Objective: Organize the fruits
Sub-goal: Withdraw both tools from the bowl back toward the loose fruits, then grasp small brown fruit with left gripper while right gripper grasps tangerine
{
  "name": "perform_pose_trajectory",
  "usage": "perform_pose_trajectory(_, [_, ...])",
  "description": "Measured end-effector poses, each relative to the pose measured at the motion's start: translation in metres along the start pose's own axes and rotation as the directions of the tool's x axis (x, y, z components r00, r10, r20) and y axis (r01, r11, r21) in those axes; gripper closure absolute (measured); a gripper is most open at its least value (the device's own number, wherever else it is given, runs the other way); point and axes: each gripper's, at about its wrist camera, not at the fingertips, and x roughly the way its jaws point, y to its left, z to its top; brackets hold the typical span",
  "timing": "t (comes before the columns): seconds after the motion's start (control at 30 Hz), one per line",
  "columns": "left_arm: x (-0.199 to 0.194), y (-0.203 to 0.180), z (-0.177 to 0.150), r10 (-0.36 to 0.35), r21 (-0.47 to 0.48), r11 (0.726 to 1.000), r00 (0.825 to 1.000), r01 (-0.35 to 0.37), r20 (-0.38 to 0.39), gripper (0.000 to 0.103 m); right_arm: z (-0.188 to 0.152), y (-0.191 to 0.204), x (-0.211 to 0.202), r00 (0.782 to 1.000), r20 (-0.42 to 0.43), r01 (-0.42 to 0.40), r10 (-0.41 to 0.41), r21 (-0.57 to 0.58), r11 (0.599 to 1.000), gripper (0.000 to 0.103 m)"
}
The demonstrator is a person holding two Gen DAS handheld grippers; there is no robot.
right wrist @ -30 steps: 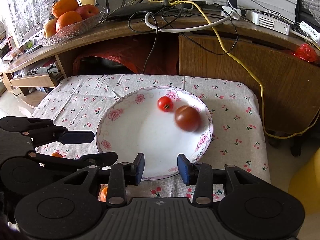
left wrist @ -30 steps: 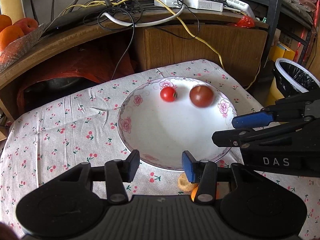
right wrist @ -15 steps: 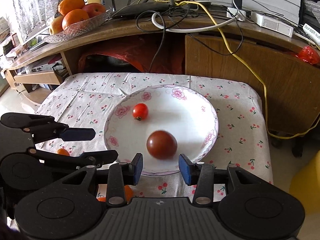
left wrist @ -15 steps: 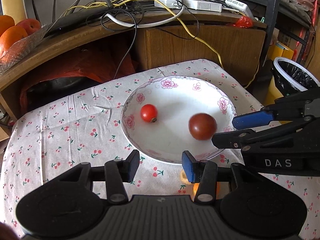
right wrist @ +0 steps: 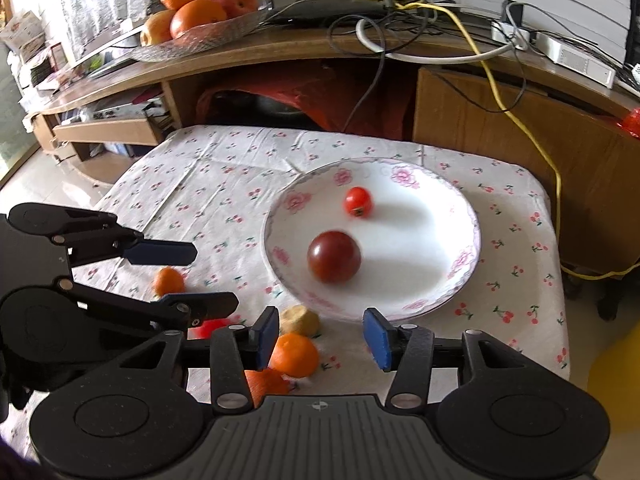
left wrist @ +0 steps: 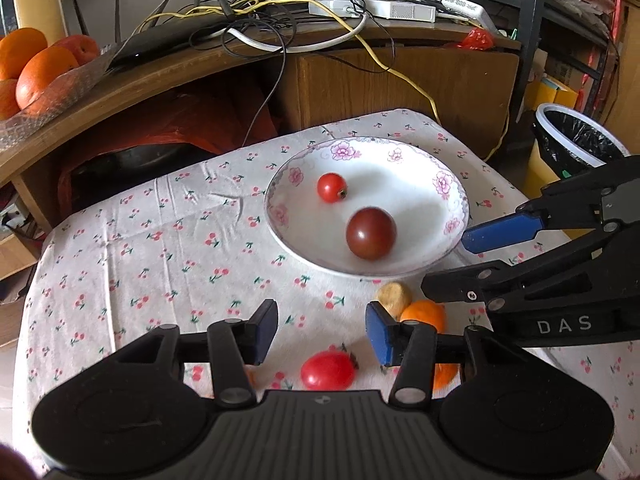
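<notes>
A white flowered plate holds a dark red tomato and a small red cherry tomato. On the cloth near the plate's front edge lie a tan round fruit, small oranges and a red tomato. My left gripper is open above that red tomato. My right gripper is open over the front of the table, with nothing between its fingers.
The small table wears a cherry-print cloth. Behind it a wooden shelf carries tangled cables and a glass bowl of oranges and apples. A lined bin stands at the right.
Both grippers have drawn back toward the table's front, bringing the loose fruit into view. The dark tomato has rolled from the plate's far side to its near half; the cherry tomato also shifted.
</notes>
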Motion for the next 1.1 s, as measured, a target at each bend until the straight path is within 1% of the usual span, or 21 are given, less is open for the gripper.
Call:
perform_pose_trajectory(0.07, [-0.005,0.003,-0.005,-0.003,-0.004,1.0,1.0,0.003,0.002,0.043,-0.003,0.006,-0.002,1.0,-0.01,-0.014,0.014,-0.011,1.0,0.059])
perform_pose_trajectory(0.27, [-0.023,0.015,-0.021,-0.007,0.003,1.0,1.0,0.007,0.01,0.043,-0.018,0.025,-0.004,0.997,-0.057,-0.048,0.044,-0.06,0.997,0.059])
perform_pose_trajectory(0.4, [-0.031,0.024,-0.036,0.0,0.008,1.0,1.0,0.0,0.003,0.042,-0.026,0.03,-0.005,0.995,-0.078,-0.06,0.055,-0.06,0.996,0.059])
perform_pose_trajectory(0.57, [-0.035,0.036,-0.056,0.017,0.003,1.0,1.0,-0.017,-0.014,0.042,-0.031,0.032,0.0,0.994,-0.099,-0.056,0.05,-0.062,0.997,0.059])
perform_pose_trajectory(0.67, [-0.034,0.044,-0.064,0.025,-0.005,1.0,0.999,-0.025,-0.027,0.043,-0.032,0.032,0.004,0.993,-0.111,-0.055,0.048,-0.055,0.997,0.059])
perform_pose_trajectory(0.77, [-0.03,0.05,-0.069,0.017,-0.026,1.0,0.999,-0.018,-0.041,0.043,-0.034,0.033,0.008,0.992,-0.121,-0.051,0.044,-0.052,0.997,0.059])
perform_pose_trajectory(0.93, [-0.022,0.048,-0.072,0.011,-0.027,1.0,0.998,-0.012,-0.054,0.043,-0.036,0.032,0.017,0.989,-0.139,-0.046,0.04,-0.045,0.998,0.059])
perform_pose_trajectory(1.1, [-0.014,0.045,-0.073,0.0,-0.03,1.0,0.998,-0.002,-0.065,0.043,-0.036,0.032,0.021,0.989,-0.139,-0.047,0.04,-0.043,0.998,0.059])
